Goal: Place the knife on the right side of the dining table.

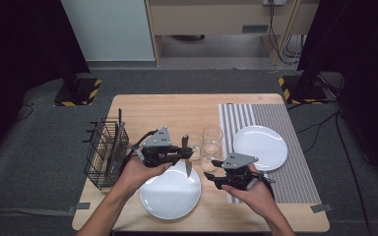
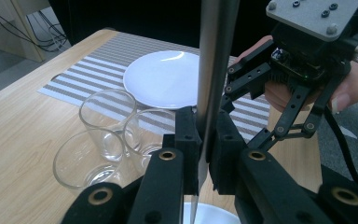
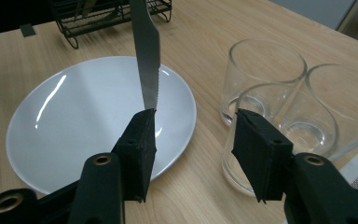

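My left gripper (image 1: 183,153) is shut on a table knife (image 1: 186,146), which it holds upright above the near white plate (image 1: 170,196); the handle points up and the serrated blade down. In the left gripper view the pads (image 2: 186,135) clamp the knife (image 2: 216,56) at mid-length. My right gripper (image 1: 211,168) is just right of the blade tip with its jaws apart. In the right gripper view the knife (image 3: 147,56) tip ends at the top of the left pad (image 3: 142,140), and the gap of the right gripper (image 3: 196,135) holds nothing.
Three clear glasses (image 1: 210,142) stand in a cluster right behind the grippers. A second white plate (image 1: 261,146) lies on a striped placemat (image 1: 290,172) at the right. A black wire cutlery basket (image 1: 106,153) stands at the table's left edge.
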{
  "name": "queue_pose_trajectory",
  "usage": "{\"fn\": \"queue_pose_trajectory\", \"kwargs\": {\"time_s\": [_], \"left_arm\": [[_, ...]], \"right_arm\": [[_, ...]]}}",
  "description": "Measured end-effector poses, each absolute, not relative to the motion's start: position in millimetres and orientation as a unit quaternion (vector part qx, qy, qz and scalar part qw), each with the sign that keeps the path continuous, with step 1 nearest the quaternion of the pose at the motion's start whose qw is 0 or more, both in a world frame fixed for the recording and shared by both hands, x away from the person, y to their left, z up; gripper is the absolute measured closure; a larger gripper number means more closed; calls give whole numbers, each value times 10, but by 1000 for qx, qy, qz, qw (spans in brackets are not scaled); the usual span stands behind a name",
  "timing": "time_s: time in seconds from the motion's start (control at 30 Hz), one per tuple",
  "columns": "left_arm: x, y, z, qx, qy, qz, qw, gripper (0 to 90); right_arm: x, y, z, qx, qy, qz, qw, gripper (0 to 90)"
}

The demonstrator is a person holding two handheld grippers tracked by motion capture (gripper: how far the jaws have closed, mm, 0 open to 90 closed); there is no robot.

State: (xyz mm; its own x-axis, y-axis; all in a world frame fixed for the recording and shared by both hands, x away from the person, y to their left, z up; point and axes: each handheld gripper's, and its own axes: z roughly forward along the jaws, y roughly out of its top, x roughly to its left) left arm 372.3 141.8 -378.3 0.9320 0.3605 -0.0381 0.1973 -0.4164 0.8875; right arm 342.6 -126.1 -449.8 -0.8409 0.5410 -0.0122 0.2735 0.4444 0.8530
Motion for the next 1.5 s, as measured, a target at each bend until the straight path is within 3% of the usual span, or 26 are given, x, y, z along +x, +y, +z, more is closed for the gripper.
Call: {"fn": "queue_pose_trajectory", "kwargs": {"time_s": [1.13,1.5], "left_arm": [[3676,1473,-3794,837,164,74,517,833],[3680,1456,-3795,843,152,72,511,833]], "right_arm": [[3465,-1155,-4259,203,842,481,133,646],[3495,-1208,-4203,201,849,473,122,620]]}}
